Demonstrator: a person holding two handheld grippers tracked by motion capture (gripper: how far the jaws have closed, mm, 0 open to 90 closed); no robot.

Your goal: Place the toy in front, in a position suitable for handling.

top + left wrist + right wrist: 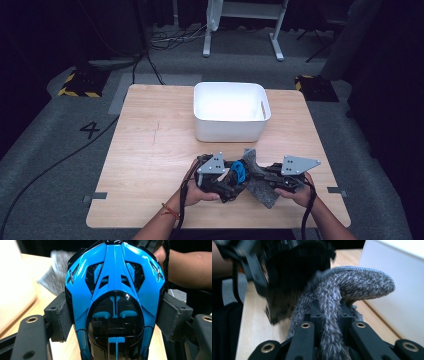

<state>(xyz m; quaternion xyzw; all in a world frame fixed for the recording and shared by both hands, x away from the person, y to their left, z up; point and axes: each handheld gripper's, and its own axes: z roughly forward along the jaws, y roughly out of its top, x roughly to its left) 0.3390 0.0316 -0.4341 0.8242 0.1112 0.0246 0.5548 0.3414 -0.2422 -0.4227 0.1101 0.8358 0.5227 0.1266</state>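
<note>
A glossy blue and black toy car (115, 297) sits between the foam pads (58, 316) of my left gripper (115, 320), which is shut on its sides. In the high view the car (239, 171) shows as a blue patch in front of the left gripper (227, 179). My right gripper (329, 315) is shut on a fuzzy grey cloth (347, 287), which folds over the jaws and drapes against the car's dark underside. From above, the cloth (260, 180) hangs between the two grippers, with the right gripper (270, 175) at its right edge.
A white plastic bin (230, 111) stands at the back middle of the wooden table (150, 145); its wall (397, 282) is close on the right gripper's right. Cables trail off the table's front edge. Floor tape and a desk frame lie beyond.
</note>
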